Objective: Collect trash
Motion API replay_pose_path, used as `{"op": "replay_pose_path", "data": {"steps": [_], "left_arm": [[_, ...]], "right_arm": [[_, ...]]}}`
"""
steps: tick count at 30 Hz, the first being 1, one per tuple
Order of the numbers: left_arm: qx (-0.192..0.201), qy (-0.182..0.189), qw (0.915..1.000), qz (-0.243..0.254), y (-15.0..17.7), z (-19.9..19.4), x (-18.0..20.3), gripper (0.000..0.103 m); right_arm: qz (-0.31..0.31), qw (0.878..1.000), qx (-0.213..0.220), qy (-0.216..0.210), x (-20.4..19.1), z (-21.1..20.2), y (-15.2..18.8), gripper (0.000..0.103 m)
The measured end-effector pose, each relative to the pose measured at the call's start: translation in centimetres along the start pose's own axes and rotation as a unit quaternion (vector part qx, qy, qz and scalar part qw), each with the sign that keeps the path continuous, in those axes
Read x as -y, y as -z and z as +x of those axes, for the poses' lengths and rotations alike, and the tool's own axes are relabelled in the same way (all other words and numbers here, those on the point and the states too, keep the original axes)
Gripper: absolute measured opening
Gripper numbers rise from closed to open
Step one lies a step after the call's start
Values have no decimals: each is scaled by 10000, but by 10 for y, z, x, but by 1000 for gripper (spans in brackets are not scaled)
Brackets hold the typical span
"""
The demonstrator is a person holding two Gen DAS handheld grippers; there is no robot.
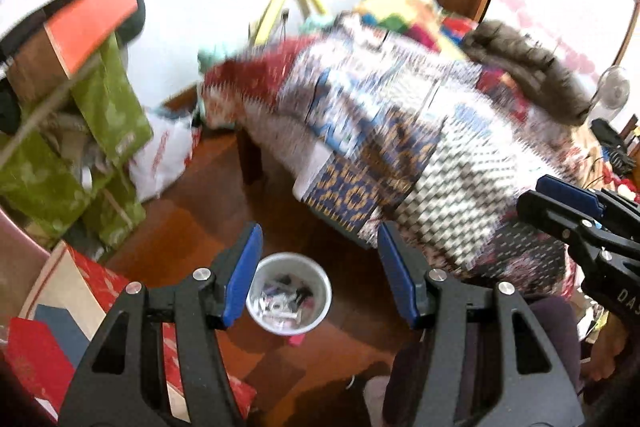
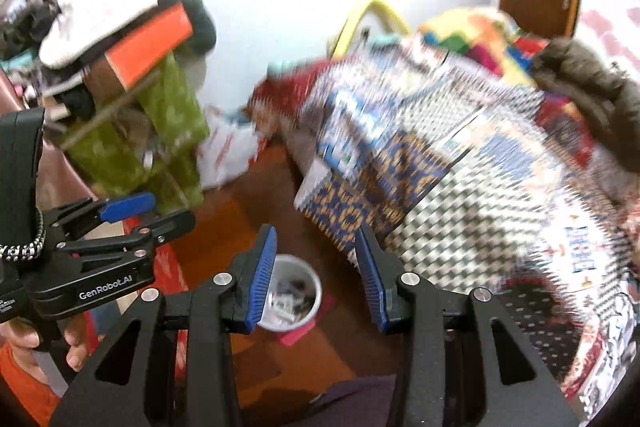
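Observation:
A small white bin (image 1: pixel 289 261) stands on the wooden floor with several scraps of trash (image 1: pixel 282 301) inside. My left gripper (image 1: pixel 319 229) hangs high above it, open, with nothing between its blue pads (image 1: pixel 244 271). In the right wrist view the same bin (image 2: pixel 298 267) shows below my right gripper (image 2: pixel 316 231), also open and empty. Each gripper appears in the other's view: the right one (image 1: pixel 576 211) at the right edge, the left one (image 2: pixel 132 215) at the left, held by a hand (image 2: pixel 74 351). A pink scrap (image 1: pixel 296 340) lies on the floor against the bin.
A bed with a patchwork quilt (image 1: pixel 400 131) fills the right side, and a dark jacket (image 1: pixel 528 67) lies on it. Green bags (image 1: pixel 108 107), an orange box (image 1: pixel 88 23) and a white plastic bag (image 1: pixel 164 155) crowd the left. Red boxes (image 1: pixel 100 279) lie on the floor nearby.

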State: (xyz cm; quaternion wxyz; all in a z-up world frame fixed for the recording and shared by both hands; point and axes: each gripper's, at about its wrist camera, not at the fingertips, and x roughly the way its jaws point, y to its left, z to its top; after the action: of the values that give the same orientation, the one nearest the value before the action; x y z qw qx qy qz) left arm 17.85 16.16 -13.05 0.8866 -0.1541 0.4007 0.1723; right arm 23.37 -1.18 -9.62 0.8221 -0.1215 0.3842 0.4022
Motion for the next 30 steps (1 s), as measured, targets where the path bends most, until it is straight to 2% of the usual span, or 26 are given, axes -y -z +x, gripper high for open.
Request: {"op": "replay_pose_path", "data": {"steps": [4, 6, 12, 13, 14, 16, 19, 21, 23, 24, 25, 27, 29, 30], "left_arm": [[577, 238, 9980, 80, -1, -55, 15, 59], [903, 331, 9952, 159, 1, -86, 23, 59], [1688, 659, 9819, 550, 16, -163, 47, 59], [1793, 726, 9792, 614, 20, -173, 51, 59], [1870, 787, 9770, 663, 24, -181, 54, 59], [2019, 912, 9722, 758, 34, -198, 60, 59], [2196, 975, 9666, 893, 52, -217, 67, 60], [2281, 984, 9638, 970, 64, -225, 71, 64], [2369, 971, 9606, 1084, 76, -233, 75, 66], [2382, 969, 9597, 1133, 81, -236, 76, 71], [2387, 966, 9591, 1173, 85, -238, 77, 81], [2432, 978, 9576, 1196, 92, -242, 76, 96], [2460, 1006, 9562, 1223, 98, -245, 75, 97], [2451, 1015, 9562, 1242, 99, -246, 76, 97]], "right_arm": [[90, 9966, 782, 260, -1, -68, 5, 38], [120, 9941, 1005, 382, -2, -91, 8, 38], [334, 9784, 1825, 908, -6, -168, 30, 38], [386, 9738, 1984, 1045, -9, -182, 37, 41], [429, 9703, 2095, 1134, -11, -192, 42, 50], [523, 9629, 2316, 1285, -14, -207, 53, 56], [631, 9553, 2492, 1459, -22, -223, 67, 57], [719, 9527, 2546, 1493, -22, -230, 74, 62], [840, 9483, 2617, 1588, -27, -234, 83, 78], [878, 9461, 2642, 1653, -29, -236, 87, 82], [926, 9426, 2660, 1794, -33, -237, 90, 87], [985, 9362, 2694, 2031, -38, -242, 97, 93], [1062, 9275, 2772, 2272, -41, -246, 103, 103], [1078, 9243, 2803, 2354, -41, -250, 107, 103]]}}
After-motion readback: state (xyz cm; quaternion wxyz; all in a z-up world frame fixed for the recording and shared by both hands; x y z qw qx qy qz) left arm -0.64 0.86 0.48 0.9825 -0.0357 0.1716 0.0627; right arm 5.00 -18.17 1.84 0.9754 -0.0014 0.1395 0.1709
